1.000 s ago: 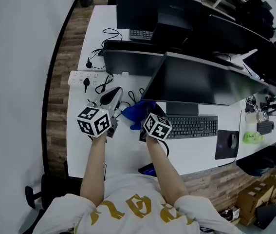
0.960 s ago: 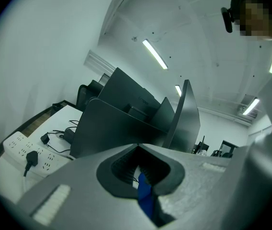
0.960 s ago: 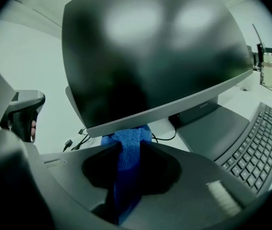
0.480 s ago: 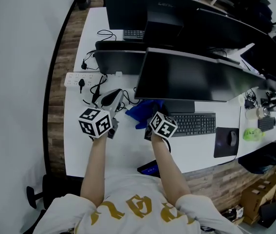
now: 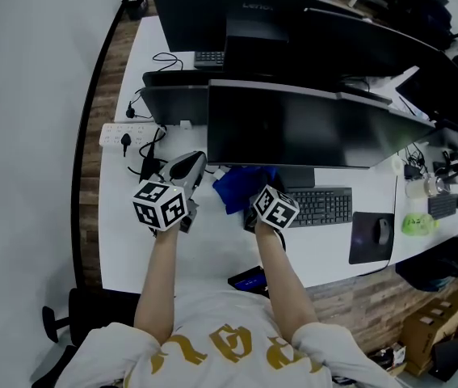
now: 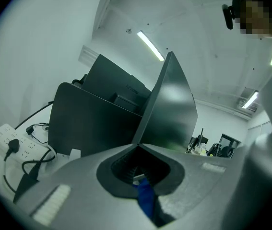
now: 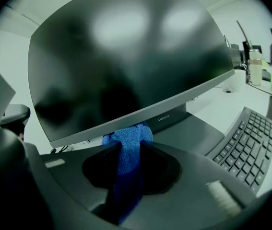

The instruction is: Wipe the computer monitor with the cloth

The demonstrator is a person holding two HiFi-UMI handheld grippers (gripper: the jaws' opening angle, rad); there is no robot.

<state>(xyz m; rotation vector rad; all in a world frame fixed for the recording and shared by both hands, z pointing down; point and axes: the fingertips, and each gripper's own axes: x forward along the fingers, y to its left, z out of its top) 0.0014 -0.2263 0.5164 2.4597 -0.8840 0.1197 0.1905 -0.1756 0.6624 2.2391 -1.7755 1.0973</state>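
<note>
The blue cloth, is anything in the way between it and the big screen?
No, nothing visible is. The right gripper pinches the blue cloth right by the bottom edge of the monitor, and nothing shows between the two. The keyboard lies off to the right, out of the way.

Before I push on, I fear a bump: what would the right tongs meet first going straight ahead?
Probably the monitor, near its lower edge. The right tongs, shut on the cloth, point at it, so the cloth would touch first. Depth is unclear.
</note>
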